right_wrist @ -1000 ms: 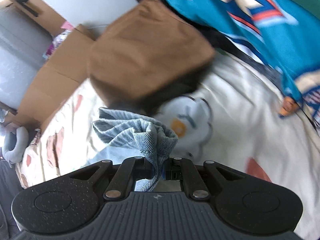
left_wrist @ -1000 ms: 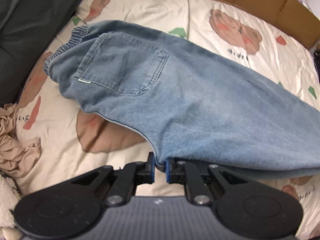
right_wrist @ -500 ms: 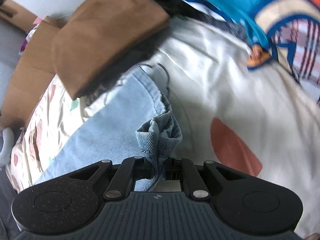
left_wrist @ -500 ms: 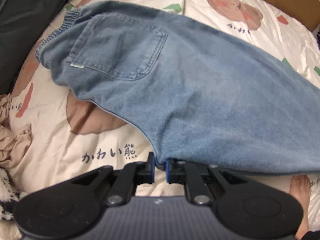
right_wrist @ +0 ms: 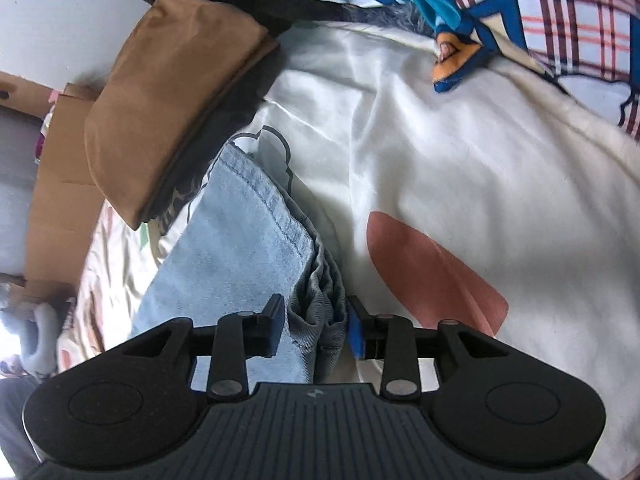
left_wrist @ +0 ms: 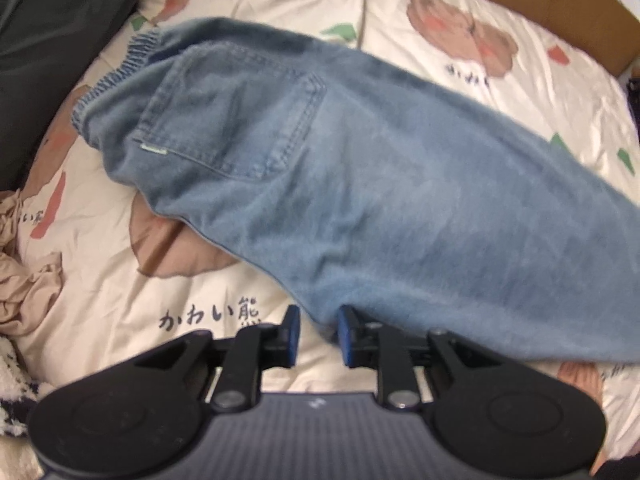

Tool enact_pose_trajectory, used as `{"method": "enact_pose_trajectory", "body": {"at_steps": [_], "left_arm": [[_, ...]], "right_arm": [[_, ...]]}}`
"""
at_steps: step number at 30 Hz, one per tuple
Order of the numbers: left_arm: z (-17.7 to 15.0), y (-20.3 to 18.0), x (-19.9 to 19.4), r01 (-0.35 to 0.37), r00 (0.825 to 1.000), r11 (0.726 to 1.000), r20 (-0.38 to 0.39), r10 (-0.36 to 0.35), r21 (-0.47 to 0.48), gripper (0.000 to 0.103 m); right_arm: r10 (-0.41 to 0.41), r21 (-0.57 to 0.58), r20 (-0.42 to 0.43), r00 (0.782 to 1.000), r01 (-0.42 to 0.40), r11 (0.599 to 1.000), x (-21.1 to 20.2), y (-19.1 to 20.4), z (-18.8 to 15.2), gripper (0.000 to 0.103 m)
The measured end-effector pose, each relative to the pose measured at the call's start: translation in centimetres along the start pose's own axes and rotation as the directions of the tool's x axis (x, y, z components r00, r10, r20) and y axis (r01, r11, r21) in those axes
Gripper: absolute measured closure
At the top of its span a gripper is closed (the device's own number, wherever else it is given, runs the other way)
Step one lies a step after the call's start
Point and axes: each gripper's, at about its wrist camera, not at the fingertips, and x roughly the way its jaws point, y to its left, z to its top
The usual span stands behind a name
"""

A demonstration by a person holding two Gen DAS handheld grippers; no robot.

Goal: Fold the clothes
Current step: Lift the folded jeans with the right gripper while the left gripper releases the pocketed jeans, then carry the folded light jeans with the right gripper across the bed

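With both the left hand-held gripper (left_wrist: 316,332) and the right hand-held gripper (right_wrist: 316,330) parted around the jeans (left_wrist: 360,184) laid on the bed (left_wrist: 280,12), denim could be snagged and the leg rumpled.

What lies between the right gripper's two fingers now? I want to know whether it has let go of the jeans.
In the right wrist view, the bunched hem of the jeans sits between the right gripper's spread fingers, unclamped.
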Motion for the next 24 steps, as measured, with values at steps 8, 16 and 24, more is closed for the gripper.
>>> {"method": "enact_pose_trajectory", "body": {"at_steps": [8,16,24], "left_arm": [[3.2,-0.5,-2.5,0.047,0.996,0.999,0.072,-0.046,-0.013,0.062],[5.3,-1.1,-1.4,0.061,0.995,0.998,0.082,-0.062,0.018,0.059],[6.1,-2.2,-0.9,0.074,0.993,0.996,0.091,-0.078,0.041,0.059]], "right_arm": [[0.053,-0.024,-0.092,0.994,-0.055,0.998,2.6,-0.8,1.6,0.062],[0.161,-0.052,-0.198,0.967,-0.175,0.983,4.0,-0.5,3.9,0.064],[0.204,-0.13,-0.302,0.931,-0.252,0.959,4.3,1.9,5.5,0.065]]}}
